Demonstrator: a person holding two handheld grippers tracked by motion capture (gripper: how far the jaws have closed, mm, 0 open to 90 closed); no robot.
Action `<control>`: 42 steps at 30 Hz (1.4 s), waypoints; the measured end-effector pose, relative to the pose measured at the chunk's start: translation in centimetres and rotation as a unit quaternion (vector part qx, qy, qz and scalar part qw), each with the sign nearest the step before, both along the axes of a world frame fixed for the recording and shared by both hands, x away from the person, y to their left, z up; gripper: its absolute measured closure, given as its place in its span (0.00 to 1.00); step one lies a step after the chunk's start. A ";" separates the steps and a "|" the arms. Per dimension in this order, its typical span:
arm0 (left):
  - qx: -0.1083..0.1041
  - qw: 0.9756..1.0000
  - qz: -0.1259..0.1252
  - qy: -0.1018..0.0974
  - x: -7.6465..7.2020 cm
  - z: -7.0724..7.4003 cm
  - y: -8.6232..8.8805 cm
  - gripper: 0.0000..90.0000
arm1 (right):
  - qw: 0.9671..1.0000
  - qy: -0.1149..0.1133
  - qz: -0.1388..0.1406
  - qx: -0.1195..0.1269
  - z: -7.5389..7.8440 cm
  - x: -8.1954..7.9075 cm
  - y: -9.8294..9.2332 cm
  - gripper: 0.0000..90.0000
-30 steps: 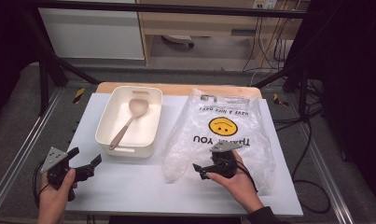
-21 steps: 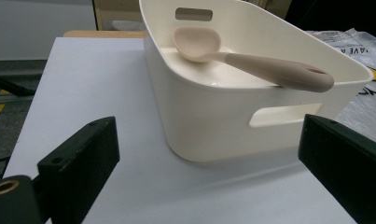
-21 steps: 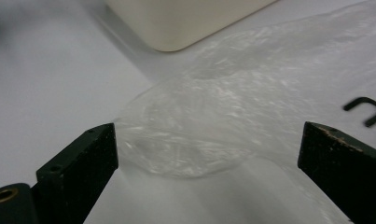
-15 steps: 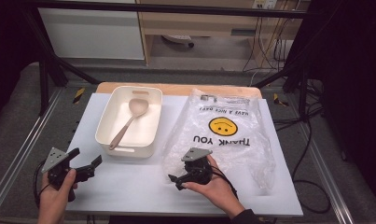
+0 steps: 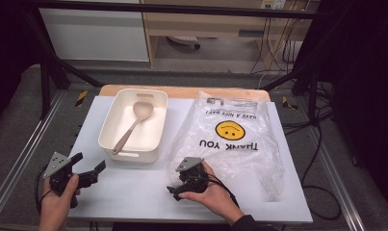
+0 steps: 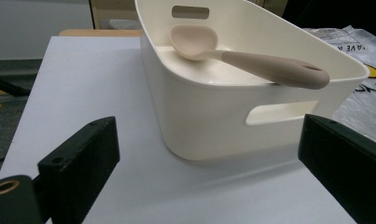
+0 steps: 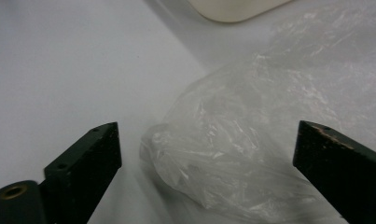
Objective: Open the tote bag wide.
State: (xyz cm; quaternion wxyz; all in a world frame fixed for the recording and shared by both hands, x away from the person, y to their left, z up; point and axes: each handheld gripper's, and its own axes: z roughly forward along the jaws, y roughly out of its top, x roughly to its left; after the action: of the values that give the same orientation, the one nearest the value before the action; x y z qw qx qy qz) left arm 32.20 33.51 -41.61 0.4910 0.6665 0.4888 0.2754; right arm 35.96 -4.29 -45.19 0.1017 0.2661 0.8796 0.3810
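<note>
— Bag (image 5: 235, 139) flat on the right of the table, its near-left corner bunched between the wide-open, empty jaws of the right gripper (image 5: 174, 190). Why there?

— Likely to pinch that corner. Left gripper (image 5: 93, 169), also wide open and empty, faces the tub (image 5: 155, 120) holding the spoon (image 5: 131, 127).

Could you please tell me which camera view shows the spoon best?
The left gripper view: the spoon appears large, bowl inside the tub, handle resting on its rim. The high view shows it small but whole.
</note>
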 end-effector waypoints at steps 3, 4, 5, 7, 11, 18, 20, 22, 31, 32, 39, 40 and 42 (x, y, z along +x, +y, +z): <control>0.002 1.000 -0.001 0.000 0.0 0.0 -0.1 0.06 | 1.000 0.005 -0.004 -0.007 -0.3 0.2 -0.2 0.20; 0.004 1.000 -0.001 0.000 0.0 0.0 -0.1 0.06 | 1.000 0.005 -0.003 -0.008 -0.3 0.3 -0.3 0.25; 0.004 1.000 -0.001 0.000 0.0 0.0 -0.1 0.06 | 1.000 0.005 -0.004 -0.010 -0.4 0.4 -0.3 0.30; 0.003 1.000 0.000 0.001 0.0 0.0 -0.1 0.06 | 1.000 -0.004 -0.010 -0.010 -0.3 0.4 -0.5 0.43; 0.002 1.000 0.000 0.002 0.0 0.0 -0.1 0.06 | 1.000 -0.002 -0.019 -0.002 -0.2 0.8 -0.8 0.72; 0.005 1.000 0.000 0.001 0.0 0.0 -0.1 0.06 | 0.999 0.009 -0.035 0.015 -0.3 1.6 -1.3 0.98; 0.005 1.000 0.000 0.001 0.0 0.0 -0.1 0.06 | 0.999 0.014 -0.037 0.017 -0.3 1.7 -1.4 0.98; 0.004 1.000 0.000 0.001 0.0 0.0 -0.1 0.06 | 0.998 0.017 -0.047 0.036 0.0 2.0 -1.4 0.98; 0.005 1.000 0.000 0.001 0.0 0.0 0.0 0.06 | 0.994 -0.006 -0.067 0.085 3.1 2.9 -1.0 0.98; 0.005 1.000 0.000 0.001 0.0 0.0 0.0 0.06 | 0.994 -0.008 -0.069 0.089 3.4 3.0 -1.0 0.98; 0.007 1.000 0.000 0.001 0.0 0.0 -0.1 0.06 | 0.990 -0.018 -0.092 0.108 5.4 4.4 -1.5 0.98; 0.007 1.000 0.000 0.002 0.0 0.0 -0.1 0.06 | 0.989 -0.022 -0.095 0.107 5.7 4.7 -1.6 0.98; 0.006 1.000 -0.001 0.002 0.0 0.0 -0.1 0.06 | 0.988 -0.027 -0.102 0.111 6.3 5.1 -1.6 0.98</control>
State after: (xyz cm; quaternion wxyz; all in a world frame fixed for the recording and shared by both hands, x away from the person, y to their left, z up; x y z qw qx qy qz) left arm 32.20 33.45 -41.61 0.4861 0.6703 0.4874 0.2772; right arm 41.07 -5.88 -38.88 0.1334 0.3542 0.7967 0.4712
